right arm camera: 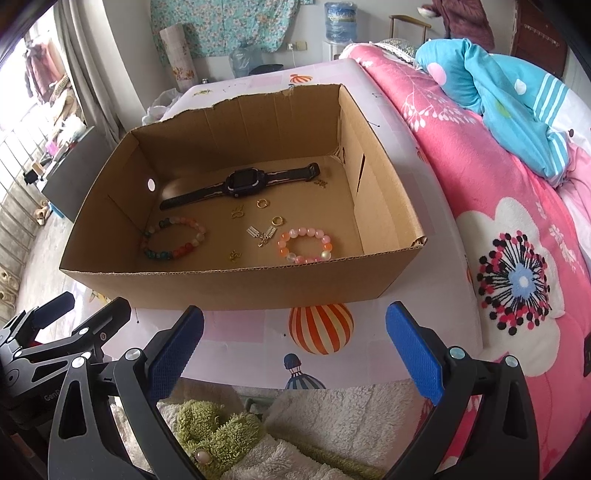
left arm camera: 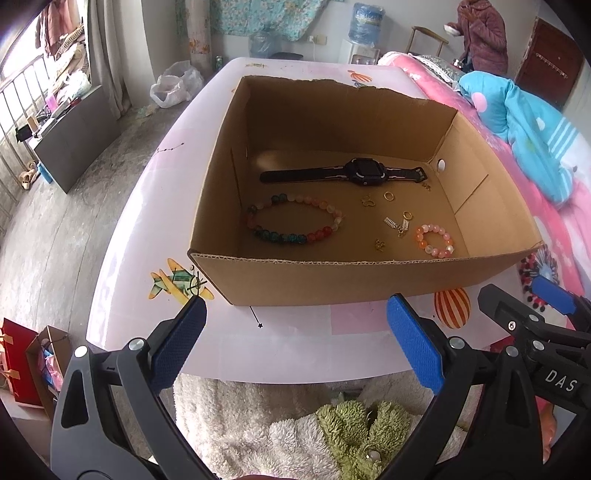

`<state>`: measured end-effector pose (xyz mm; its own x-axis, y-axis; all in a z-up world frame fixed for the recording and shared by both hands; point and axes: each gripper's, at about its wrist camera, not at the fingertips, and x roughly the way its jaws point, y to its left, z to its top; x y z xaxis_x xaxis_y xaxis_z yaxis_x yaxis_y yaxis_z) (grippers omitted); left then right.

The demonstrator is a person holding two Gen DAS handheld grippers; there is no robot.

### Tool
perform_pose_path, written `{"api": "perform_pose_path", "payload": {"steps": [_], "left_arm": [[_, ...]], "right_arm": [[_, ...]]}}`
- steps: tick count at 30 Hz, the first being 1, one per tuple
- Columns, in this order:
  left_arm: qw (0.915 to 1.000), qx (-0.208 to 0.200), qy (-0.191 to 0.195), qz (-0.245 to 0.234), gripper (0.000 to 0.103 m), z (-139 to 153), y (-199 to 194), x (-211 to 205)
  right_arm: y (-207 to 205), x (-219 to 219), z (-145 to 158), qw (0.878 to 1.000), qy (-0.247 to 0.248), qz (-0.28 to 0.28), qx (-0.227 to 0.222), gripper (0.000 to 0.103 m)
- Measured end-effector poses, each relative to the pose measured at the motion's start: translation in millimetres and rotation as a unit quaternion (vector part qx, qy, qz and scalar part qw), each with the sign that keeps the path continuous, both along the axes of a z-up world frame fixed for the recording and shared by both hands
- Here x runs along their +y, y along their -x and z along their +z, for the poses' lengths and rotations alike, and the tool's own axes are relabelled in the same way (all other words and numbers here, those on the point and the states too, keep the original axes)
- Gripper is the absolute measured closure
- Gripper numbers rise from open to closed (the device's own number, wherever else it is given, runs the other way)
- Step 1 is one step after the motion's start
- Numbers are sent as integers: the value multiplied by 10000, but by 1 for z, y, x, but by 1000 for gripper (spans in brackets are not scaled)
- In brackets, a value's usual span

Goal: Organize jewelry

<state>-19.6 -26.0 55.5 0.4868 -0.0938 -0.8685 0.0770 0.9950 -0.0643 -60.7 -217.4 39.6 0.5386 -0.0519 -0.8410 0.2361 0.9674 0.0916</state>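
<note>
An open cardboard box [left arm camera: 295, 277] [right arm camera: 221, 288] stands on a pale pink table [left arm camera: 155, 206] [right arm camera: 240, 332]. On its floor lie a black watch [left arm camera: 364, 171] [right arm camera: 245, 181], a multicoloured bead bracelet [left arm camera: 293, 218] [right arm camera: 173, 238], a smaller pink and orange bead bracelet [left arm camera: 435, 242] [right arm camera: 306, 245], gold rings [left arm camera: 388, 196] [right arm camera: 262, 202] and small gold charms [left arm camera: 397, 225] [right arm camera: 262, 232]. My left gripper [left arm camera: 295, 317] hangs open before the box's near wall, holding nothing. My right gripper [right arm camera: 295, 325] is open and empty too, beside the left one.
A bed with a pink flowered blanket [right arm camera: 498, 229] and a blue cushion [right arm camera: 498, 85] runs along the table's right side. A fluffy white and green cloth [left arm camera: 332, 417] lies below the near table edge. Bags [left arm camera: 33, 365] sit on the floor at left. A person [left arm camera: 480, 33] stands at the back.
</note>
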Motion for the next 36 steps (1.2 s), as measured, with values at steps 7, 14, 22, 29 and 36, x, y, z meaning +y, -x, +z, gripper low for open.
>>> {"api": "perform_pose_path", "payload": {"steps": [7,14,22,29,36], "left_arm": [[10000,59,3,5,9,-1,-1,0],[9999,115,19,29,8,-4,-2,2],[9999,123,21,29,8,-4,-1,1],[9999,105,20,25,8,-4,-1,1],[9999,104,18,19,8,-3,-1,1]], "right_arm": [[-1,0,0,10000,6,6,10,7],[-4,1,-1,10000,5,36,49,7],[-5,1,-1,10000,9,32,44,7],[-5,1,0,10000,8,34,36,7],[-5,0,0,10000,2,29,37,7]]}}
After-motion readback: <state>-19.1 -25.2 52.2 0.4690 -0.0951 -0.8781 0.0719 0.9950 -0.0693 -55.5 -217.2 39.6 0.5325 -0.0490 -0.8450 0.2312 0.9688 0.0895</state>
